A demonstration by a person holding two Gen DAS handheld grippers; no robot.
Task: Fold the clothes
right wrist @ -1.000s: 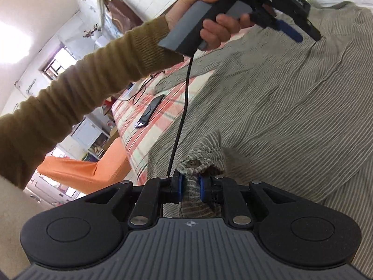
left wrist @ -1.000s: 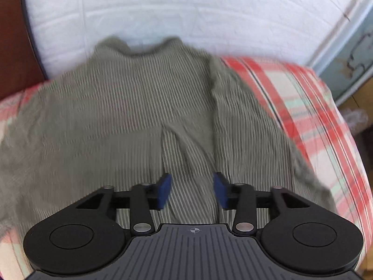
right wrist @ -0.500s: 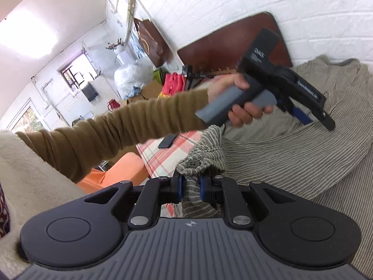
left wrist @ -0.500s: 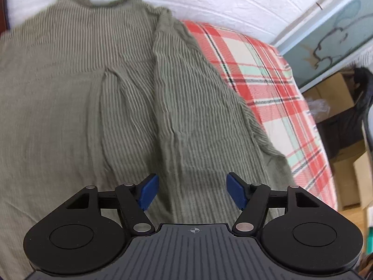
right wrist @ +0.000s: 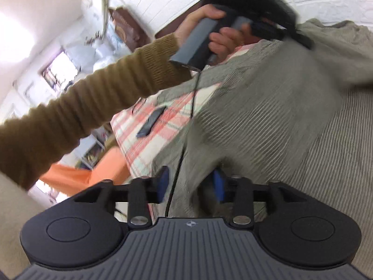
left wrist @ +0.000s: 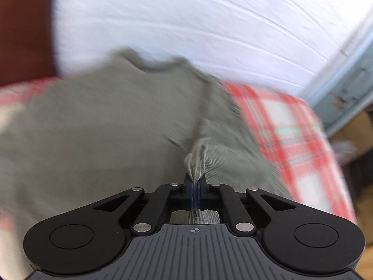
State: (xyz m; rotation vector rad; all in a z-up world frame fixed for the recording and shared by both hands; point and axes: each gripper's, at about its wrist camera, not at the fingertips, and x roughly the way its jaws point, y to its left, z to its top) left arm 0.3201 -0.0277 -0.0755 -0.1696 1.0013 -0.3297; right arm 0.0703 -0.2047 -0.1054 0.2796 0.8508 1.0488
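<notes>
From the left wrist, the left gripper [left wrist: 195,183], its jaws just closed, pinches a fold of the grey-green striped shirt [left wrist: 116,126] spread across the plaid bed [left wrist: 291,126], presumably to fold it over; from the right wrist, the right gripper [right wrist: 191,182] has just opened, its jaws spread with cloth loose between, a cable [right wrist: 179,158] crossing them and a phone [right wrist: 151,121] near the bed's edge.

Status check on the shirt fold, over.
Left gripper shut on shirt fabric. Right gripper open, jaws just widened, cuff released. Phone on the bedspread, clear of shirt.
</notes>
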